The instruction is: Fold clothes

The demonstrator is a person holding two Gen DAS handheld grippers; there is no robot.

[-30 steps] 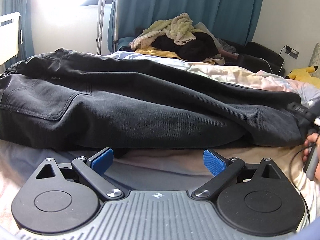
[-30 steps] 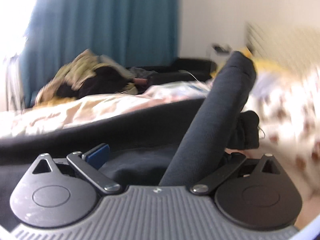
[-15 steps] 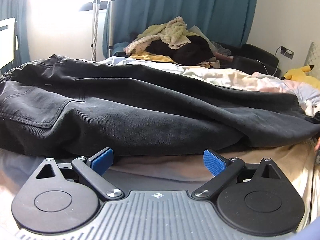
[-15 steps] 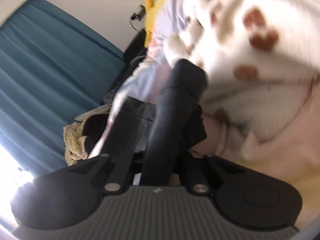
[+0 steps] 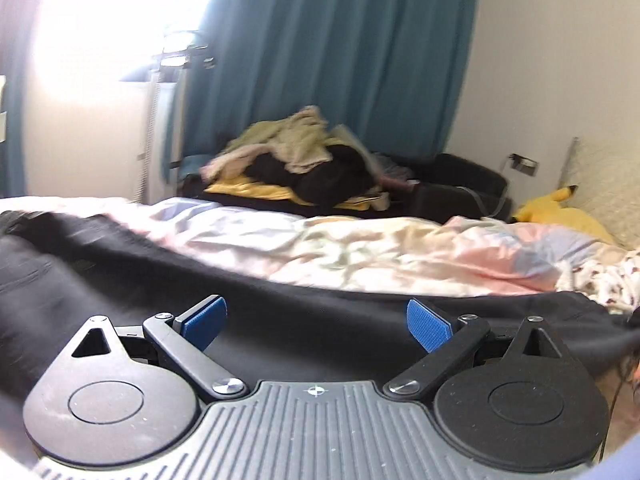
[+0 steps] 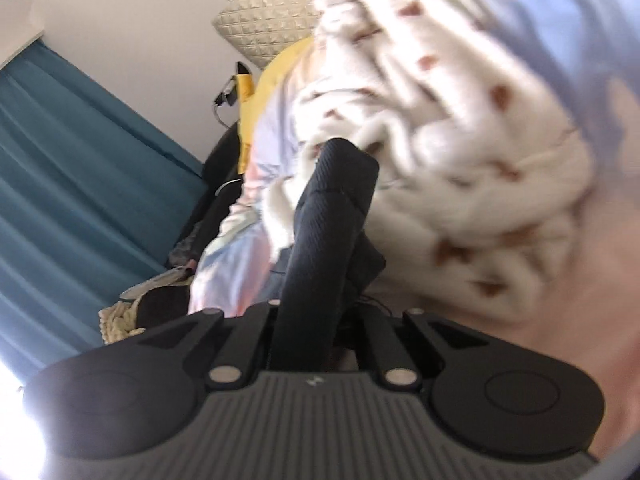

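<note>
Landmark for all positions: the black trousers (image 5: pixel 280 304) spread across the bed (image 5: pixel 360 248).

Nearest, left wrist view: the left gripper (image 5: pixel 316 322) sits low over the near edge of the trousers, its jaws spread wide, blue pads (image 5: pixel 428 326) apart with nothing between them. The dark cloth runs beneath and just beyond both pads.

Nearest, right wrist view: the right gripper (image 6: pixel 308 344) is clamped tight on a fold of the trousers (image 6: pixel 328 220). The pinched cloth rises from the jaws as a thick dark roll, lifted clear of the bedding. The view is tilted hard to one side.

Beyond the trousers: a pale crumpled duvet (image 5: pixel 380 256), then a white blanket with brown spots (image 6: pixel 460 152) just past the lifted end. Further off, a heap of unfolded clothes (image 5: pixel 304 168) lies on a dark surface behind the bed, with a yellow soft toy (image 5: pixel 560 212) to its right and a teal curtain (image 5: pixel 332 52) at the back.

Assessment: the step in hand appears to be the first fold, one end of the trousers taken up by the right gripper for carrying across. The next move likely calls for drawing that end over toward the opposite end while the left gripper pins or steadies the near edge, so the layers land aligned rather than bunched.
</note>
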